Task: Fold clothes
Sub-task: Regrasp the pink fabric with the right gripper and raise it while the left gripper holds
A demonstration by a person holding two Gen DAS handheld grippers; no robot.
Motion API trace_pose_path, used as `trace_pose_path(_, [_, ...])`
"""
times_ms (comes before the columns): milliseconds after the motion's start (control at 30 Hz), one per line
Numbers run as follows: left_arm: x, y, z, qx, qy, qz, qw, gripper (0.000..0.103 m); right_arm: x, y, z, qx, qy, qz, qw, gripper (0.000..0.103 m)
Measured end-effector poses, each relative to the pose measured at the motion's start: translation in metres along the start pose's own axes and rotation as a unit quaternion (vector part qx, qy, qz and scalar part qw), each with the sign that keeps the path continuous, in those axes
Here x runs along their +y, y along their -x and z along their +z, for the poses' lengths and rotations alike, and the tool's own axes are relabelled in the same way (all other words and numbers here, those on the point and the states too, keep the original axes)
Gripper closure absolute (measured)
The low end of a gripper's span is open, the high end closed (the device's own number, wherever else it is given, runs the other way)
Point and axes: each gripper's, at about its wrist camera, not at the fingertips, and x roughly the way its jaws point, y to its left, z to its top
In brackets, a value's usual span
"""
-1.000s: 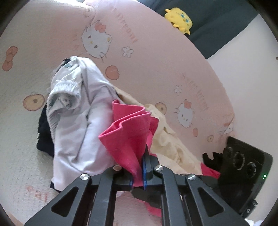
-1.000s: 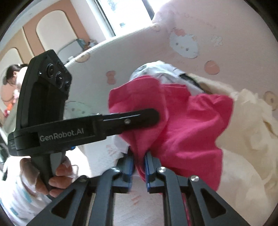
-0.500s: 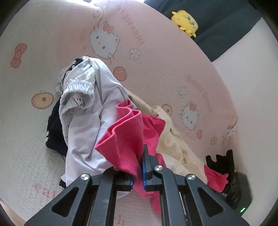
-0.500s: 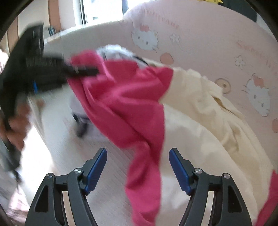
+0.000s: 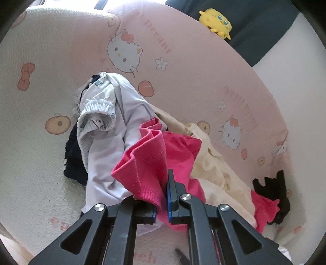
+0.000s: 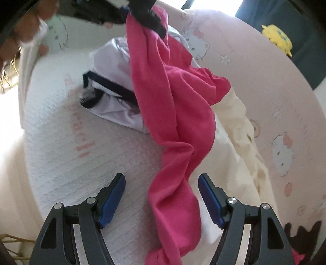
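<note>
A pink garment (image 5: 154,163) is pinched by its hemmed edge in my left gripper (image 5: 163,195), which is shut on it. In the right wrist view the same pink garment (image 6: 175,114) hangs as a long twisted strip from the left gripper (image 6: 148,18) at the top. Its lower end drapes between the spread blue pads of my right gripper (image 6: 162,193), which is open and does not press on the cloth. Beside it lie a white garment (image 5: 110,126) and a cream garment (image 5: 214,169).
The clothes lie on a bed with a pink cartoon-cat sheet (image 5: 193,71). A dark navy garment (image 5: 73,155) sits under the white one. A black garment (image 5: 273,187) lies at the right edge. A yellow plush toy (image 5: 216,20) rests at the back. A hand (image 6: 22,26) shows top left.
My right gripper let go of the pink garment, opened wide and dropped lower down the cloth, tilting downward. The left gripper kept its hold with little movement.
</note>
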Motion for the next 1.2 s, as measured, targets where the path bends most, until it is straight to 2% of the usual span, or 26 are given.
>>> trace_pose_path(233, [0.003, 0.0, -0.002, 0.0, -0.006, 0.015, 0.9999, 0.098, -0.001, -0.014, 0.007, 0.006, 0.02, -0.051, 0.998, 0.03])
trace_pose_path(367, [0.005, -0.001, -0.002, 0.001, -0.001, 0.021, 0.9998, 0.098, 0.002, -0.026, 0.01, 0.007, 0.066, -0.102, 0.993, 0.042])
trace_pose_path(433, [0.006, -0.003, -0.002, 0.002, 0.002, 0.023, 0.9997, 0.098, 0.004, -0.029, 0.01, 0.015, 0.078, -0.102, 0.992, 0.06])
trace_pose_path(500, [0.007, -0.004, -0.003, -0.001, 0.002, 0.029, 0.9996, 0.098, 0.008, -0.032, 0.009, 0.034, 0.082, -0.091, 0.992, 0.096])
trace_pose_path(533, [0.007, -0.005, -0.004, -0.004, 0.0, 0.035, 0.9994, 0.098, 0.011, -0.034, 0.008, 0.045, 0.082, -0.088, 0.992, 0.097])
trace_pose_path(633, [0.002, -0.001, -0.005, -0.02, -0.027, 0.068, 0.9971, 0.098, 0.012, -0.029, 0.009, 0.038, 0.09, -0.086, 0.991, 0.098])
trace_pose_path(733, [-0.002, 0.008, -0.003, -0.043, -0.043, 0.091, 0.994, 0.098, 0.0, -0.017, 0.01, 0.037, 0.061, -0.07, 0.995, 0.099])
trace_pose_path(933, [0.001, 0.033, 0.017, -0.081, -0.041, 0.098, 0.9911, 0.098, -0.005, 0.024, 0.013, 0.008, 0.072, -0.016, 0.997, 0.099])
trace_pose_path(1067, [0.011, 0.032, 0.016, -0.066, -0.038, 0.116, 0.9903, 0.098, 0.006, 0.035, 0.007, 0.014, 0.088, 0.031, 0.996, 0.099])
trace_pose_path(1200, [0.018, 0.03, 0.001, -0.048, -0.044, 0.139, 0.9882, 0.098, 0.015, 0.034, 0.0, 0.027, 0.095, 0.044, 0.994, 0.099])
